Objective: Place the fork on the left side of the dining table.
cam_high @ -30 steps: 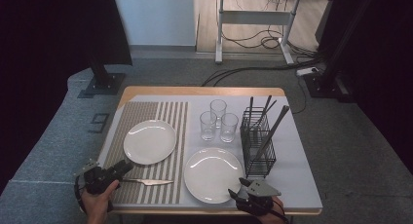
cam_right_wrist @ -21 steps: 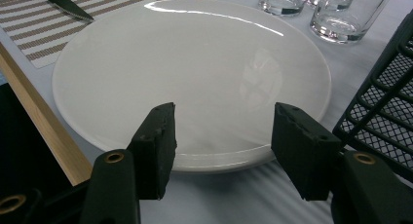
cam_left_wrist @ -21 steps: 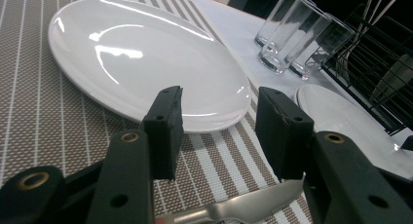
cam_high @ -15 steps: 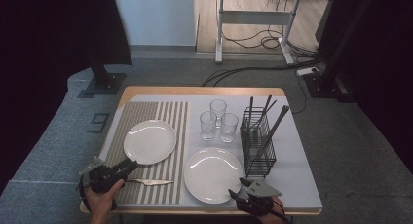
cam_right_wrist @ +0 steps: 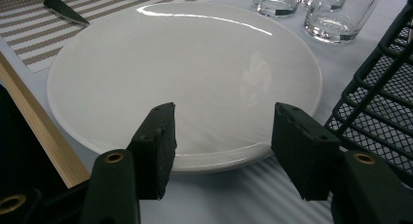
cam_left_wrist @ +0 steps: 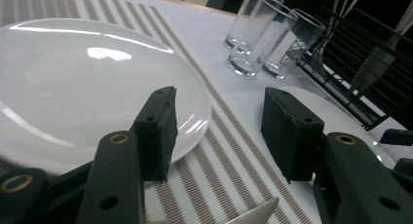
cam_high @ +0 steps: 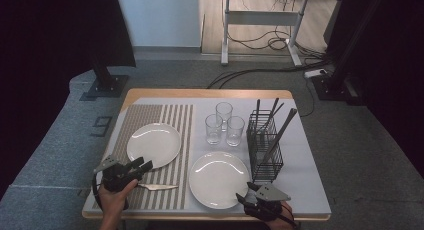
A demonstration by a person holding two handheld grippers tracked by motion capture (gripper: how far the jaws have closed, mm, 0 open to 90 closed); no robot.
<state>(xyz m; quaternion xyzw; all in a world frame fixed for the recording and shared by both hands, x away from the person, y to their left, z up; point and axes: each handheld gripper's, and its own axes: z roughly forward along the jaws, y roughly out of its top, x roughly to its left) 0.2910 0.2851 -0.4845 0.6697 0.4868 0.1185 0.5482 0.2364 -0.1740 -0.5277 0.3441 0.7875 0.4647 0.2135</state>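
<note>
At the left of the table [cam_high: 310, 190], the left gripper [cam_high: 142, 166] hovered above the striped placemat [cam_high: 172, 190], at the near edge of the left plate [cam_high: 153, 144]. Its jaws stood apart with nothing between them, and they had just been opening. In the left gripper view the two black pads framed the rim of that white plate [cam_left_wrist: 73, 78] and bare stripes of the mat [cam_left_wrist: 229, 151]. Just below and to the right of this gripper lay the knife [cam_high: 156, 187], flat on the placemat, pointing toward the second plate and clear of the jaws; its pale tip [cam_left_wrist: 253, 215] showed at the bottom edge of the left gripper view.

Farther right, off the mat, the second plate [cam_high: 218, 178] sat on the light cloth near the table's front edge. Behind it stood three clear glasses [cam_high: 223, 125] in a tight cluster, upright. To the right of them rose the black wire caddy [cam_high: 264, 150], holding several dark utensils that leaned out of its top.

At the front right, the right gripper [cam_high: 245, 199] rested low by the near right rim of the second plate. Its jaws were apart and held nothing; in the right gripper view they pointed across the plate [cam_right_wrist: 195, 73], with the caddy's mesh [cam_right_wrist: 380, 102] just to the right.
</note>
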